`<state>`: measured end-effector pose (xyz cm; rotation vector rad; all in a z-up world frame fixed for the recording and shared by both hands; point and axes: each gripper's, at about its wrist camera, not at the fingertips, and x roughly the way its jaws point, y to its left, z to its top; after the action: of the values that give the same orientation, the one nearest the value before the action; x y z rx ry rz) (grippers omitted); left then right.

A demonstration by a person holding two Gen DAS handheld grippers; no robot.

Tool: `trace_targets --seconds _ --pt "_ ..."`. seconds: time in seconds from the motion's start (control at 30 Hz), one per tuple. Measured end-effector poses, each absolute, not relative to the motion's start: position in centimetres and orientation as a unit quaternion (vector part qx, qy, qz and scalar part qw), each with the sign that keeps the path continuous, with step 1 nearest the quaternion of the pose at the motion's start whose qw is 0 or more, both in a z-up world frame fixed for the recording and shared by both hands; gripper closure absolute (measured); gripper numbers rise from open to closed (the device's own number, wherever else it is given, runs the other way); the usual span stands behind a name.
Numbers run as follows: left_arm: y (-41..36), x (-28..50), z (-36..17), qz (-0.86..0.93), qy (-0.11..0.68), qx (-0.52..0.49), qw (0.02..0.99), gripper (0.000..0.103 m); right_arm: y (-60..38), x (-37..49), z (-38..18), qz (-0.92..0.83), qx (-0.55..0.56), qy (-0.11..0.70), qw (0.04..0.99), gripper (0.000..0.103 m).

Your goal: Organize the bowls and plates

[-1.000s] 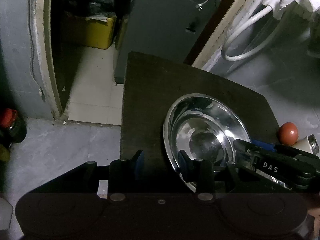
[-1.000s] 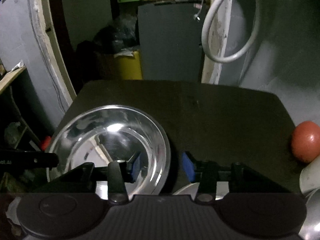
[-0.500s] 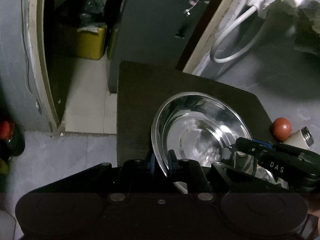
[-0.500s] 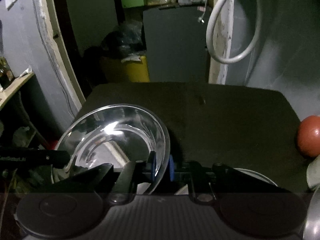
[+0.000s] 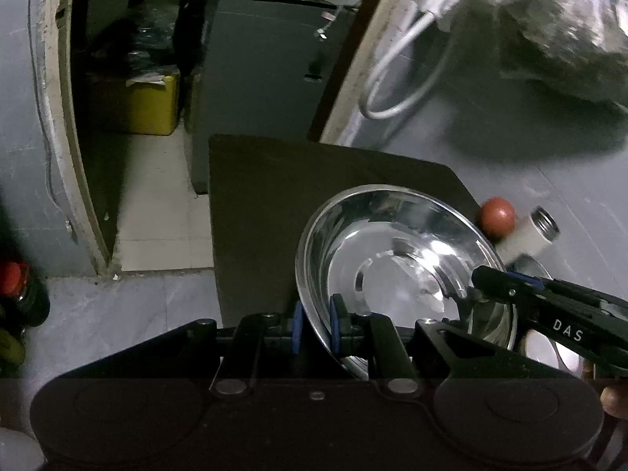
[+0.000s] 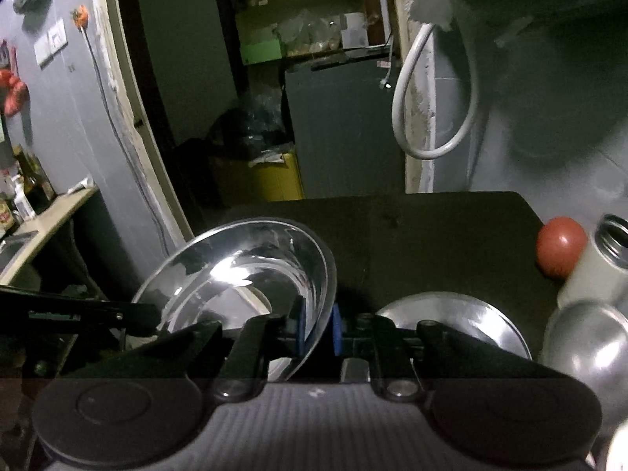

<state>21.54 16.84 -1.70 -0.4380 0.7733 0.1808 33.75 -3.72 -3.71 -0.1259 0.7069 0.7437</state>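
The left tongs (image 5: 316, 327) are pinched tight on the near-left rim of the wide, shiny steel bowl (image 5: 396, 271), and the right tongs (image 6: 317, 329) are clamped on its opposite rim. The bowl hangs tilted over the dark tabletop (image 6: 431, 235). A second steel bowl (image 6: 459, 324) rests on the tabletop to the right, near a red round ball (image 6: 561, 246).
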Motion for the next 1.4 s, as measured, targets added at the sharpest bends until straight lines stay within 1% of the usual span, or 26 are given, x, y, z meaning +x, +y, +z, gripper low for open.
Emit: trace_targets --seconds 0.3,0.73,1.07,1.4 --pt "13.6 18.7 -1.9 0.063 0.400 -0.193 0.894 0.089 -8.1 29.1 -3.5 0.335 -0.031 0.357 0.872 0.087" --pt "11.7 16.7 -4.2 0.050 0.444 -0.158 0.880 0.087 -11.2 24.8 -5.5 0.313 -0.013 0.395 0.864 0.086" --pt "10.5 17.2 -5.1 0.048 0.461 -0.113 0.879 0.086 -10.9 23.3 -6.5 0.300 -0.045 0.408 0.861 0.084" --pt "10.0 17.7 -5.9 0.048 0.470 -0.096 0.876 0.085 -10.1 22.4 -7.2 0.284 -0.091 0.413 0.861 0.082"
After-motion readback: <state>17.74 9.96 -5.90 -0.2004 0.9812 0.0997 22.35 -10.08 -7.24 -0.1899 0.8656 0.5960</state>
